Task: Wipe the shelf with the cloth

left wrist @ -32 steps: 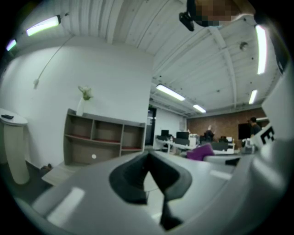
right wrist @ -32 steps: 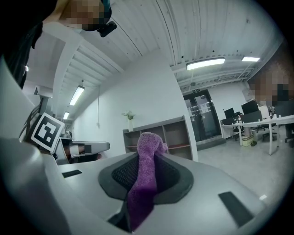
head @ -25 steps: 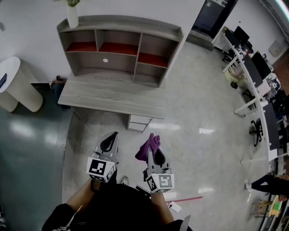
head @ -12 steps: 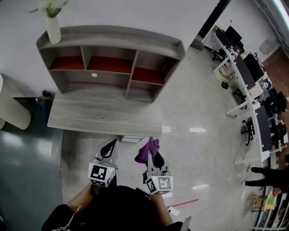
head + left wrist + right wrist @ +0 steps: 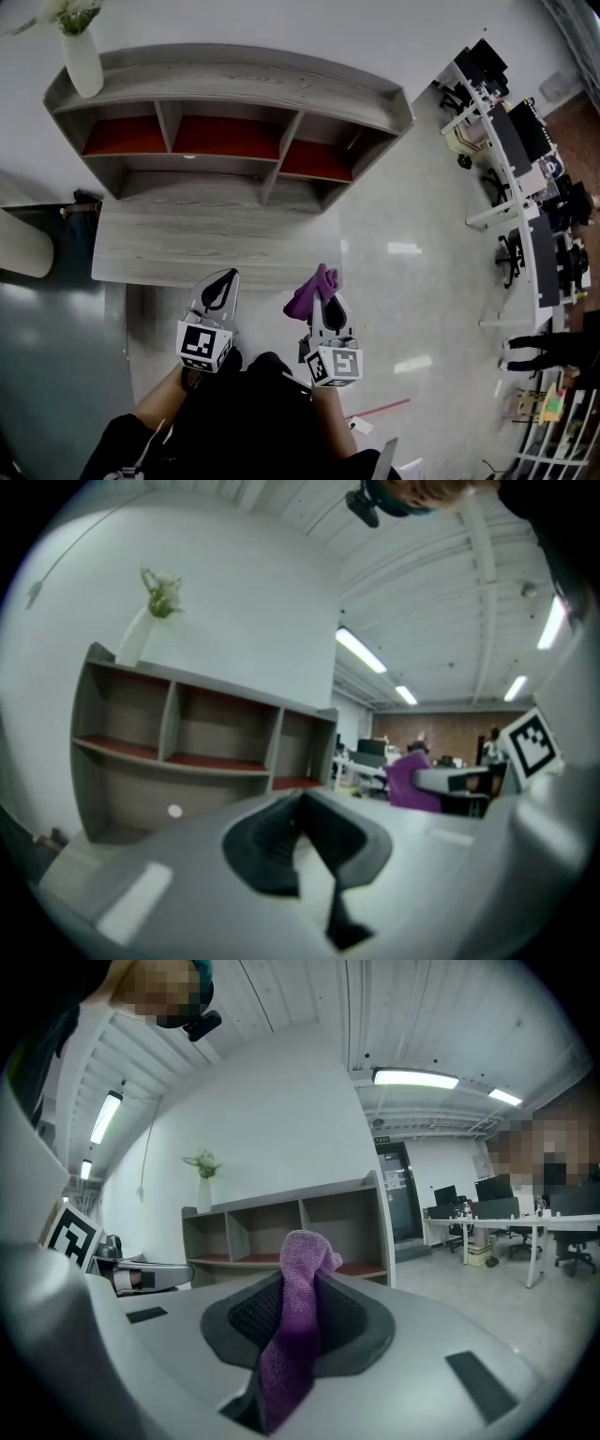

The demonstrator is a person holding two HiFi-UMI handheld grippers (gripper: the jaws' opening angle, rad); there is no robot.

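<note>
Purple cloth clamped in the right gripper, held over the floor just near of the desk.
Long axis runs along the jaws: pinched low between the black pads, with the free end sticking out past the tips toward the far side, aimed at the shelf unit. In the head view the bunch leans a bit left; in the right gripper view it stands upright with the top curled right. No contact with desk or shelf. Left gripper is clenched with nothing between its jaws, level with the right one and to its left, pointing the same way. Shelf unit sits on the far part of the desk against the white wall, with a white vase on its top at the left end.
</note>
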